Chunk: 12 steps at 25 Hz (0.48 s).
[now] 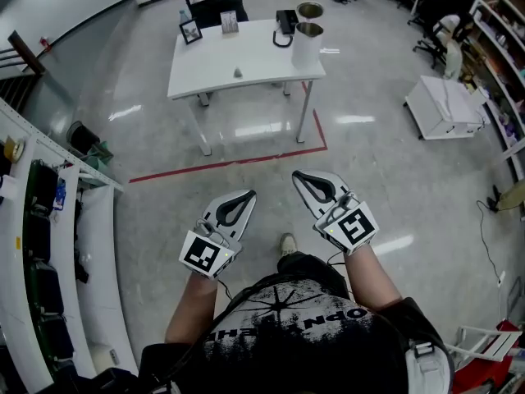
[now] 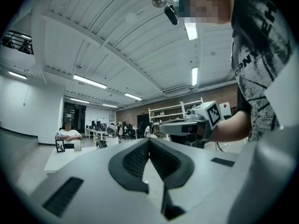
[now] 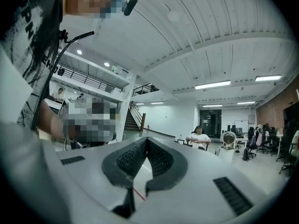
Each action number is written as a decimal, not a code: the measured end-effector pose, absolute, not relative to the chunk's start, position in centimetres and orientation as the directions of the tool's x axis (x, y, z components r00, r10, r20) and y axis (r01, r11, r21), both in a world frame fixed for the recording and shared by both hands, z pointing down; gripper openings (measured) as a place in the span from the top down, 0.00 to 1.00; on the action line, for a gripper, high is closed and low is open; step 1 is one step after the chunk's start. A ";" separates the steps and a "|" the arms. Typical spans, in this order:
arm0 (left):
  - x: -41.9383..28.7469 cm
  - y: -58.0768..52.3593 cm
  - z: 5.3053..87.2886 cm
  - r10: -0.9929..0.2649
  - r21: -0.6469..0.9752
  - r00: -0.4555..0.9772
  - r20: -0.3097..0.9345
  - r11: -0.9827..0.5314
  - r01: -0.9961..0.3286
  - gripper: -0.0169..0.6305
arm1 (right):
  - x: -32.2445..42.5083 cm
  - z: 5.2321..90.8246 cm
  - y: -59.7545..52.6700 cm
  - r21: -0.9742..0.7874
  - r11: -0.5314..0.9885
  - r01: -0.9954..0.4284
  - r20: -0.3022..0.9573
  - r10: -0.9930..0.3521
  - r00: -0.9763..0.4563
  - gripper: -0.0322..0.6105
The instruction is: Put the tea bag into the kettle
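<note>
The white left gripper [image 1: 246,197] and the white right gripper [image 1: 300,176] are hovering close to the person, each with jaws pressed together and pinching nothing. Far at twelve o'clock, the small grey tea bag [image 1: 238,72] is lying on the white rectangular table [image 1: 215,62]. The silver cylindrical kettle [image 1: 306,46] is standing at its two o'clock, apart.

White shells with black ribbed pads are seen on both the left gripper [image 1: 246,194] at 7 o'clock and the right gripper [image 1: 297,173] at 5 o'clock, and their marker cubes [image 1: 205,255] are patterned in black-and-white squares. A black T-shirt [image 1: 303,327] with white print is worn at 6. Up at 12 the table [image 1: 213,72] is white and the kettle [image 1: 307,43] silvery. A red line [image 1: 238,161] is marked on the glossy grey floor [image 1: 394,187].
</note>
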<state>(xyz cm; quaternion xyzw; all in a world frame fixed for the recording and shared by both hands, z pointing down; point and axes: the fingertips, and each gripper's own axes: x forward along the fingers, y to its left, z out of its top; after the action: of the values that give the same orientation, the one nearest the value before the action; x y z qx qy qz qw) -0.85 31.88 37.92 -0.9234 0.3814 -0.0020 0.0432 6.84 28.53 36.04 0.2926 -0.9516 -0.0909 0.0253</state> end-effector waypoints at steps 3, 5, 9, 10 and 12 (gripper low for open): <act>-0.6 28.7 37.8 -0.718 -0.081 0.696 -0.027 -0.692 -0.717 0.95 | 7.2 36.5 25.1 0.179 0.823 -0.540 0.008 -0.550 -0.835 0.94; -0.3 26.6 38.0 -0.727 -0.080 0.687 -0.022 -0.683 -0.726 0.95 | 7.3 36.6 23.0 0.175 0.834 -0.524 0.010 -0.533 -0.846 0.94; 0.3 22.5 38.2 -0.744 -0.070 0.668 -0.007 -0.666 -0.742 0.95 | 7.5 36.3 18.8 0.172 0.856 -0.487 0.001 -0.495 -0.869 0.94; 0.4 21.5 38.3 -0.748 -0.069 0.664 -0.005 -0.662 -0.747 0.95 | 7.5 36.2 17.8 0.172 0.861 -0.479 -0.001 -0.486 -0.874 0.94; 0.6 19.6 38.3 -0.755 -0.069 0.655 -0.004 -0.653 -0.754 0.95 | 7.8 36.4 16.0 0.172 0.867 -0.467 0.002 -0.474 -0.880 0.94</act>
<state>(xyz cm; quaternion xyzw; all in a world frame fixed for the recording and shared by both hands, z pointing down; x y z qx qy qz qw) 0.57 19.55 38.29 -0.9091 0.4150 -0.0124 0.0325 7.77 16.00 36.40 0.2435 -0.9660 -0.0835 0.0223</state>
